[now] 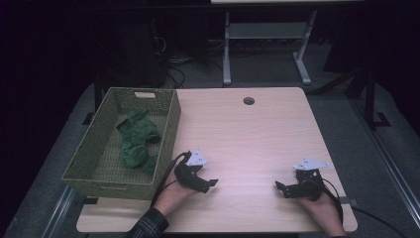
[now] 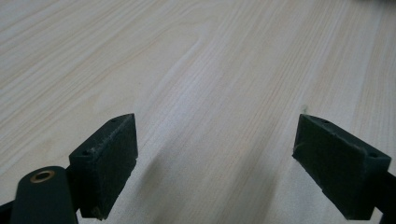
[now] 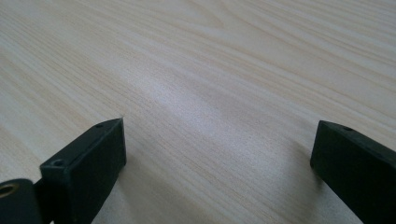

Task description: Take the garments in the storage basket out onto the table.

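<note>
Both are released — bring your left hand-held gripper (image 1: 210,184) over the basket (image 1: 101,171) rim, pinch the green cloth (image 1: 136,141); right hand-held gripper (image 1: 280,187) waits.

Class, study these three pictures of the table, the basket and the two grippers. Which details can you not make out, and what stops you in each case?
- Green cloth in the basket, high view: too small and crumpled to count the pieces.
- Basket floor under the cloth, high view: hidden by it.
- Room behind the table, high view: too dark to read.
- Left gripper and right gripper, gripper views: bodies cut off by the bottom edge.
</note>
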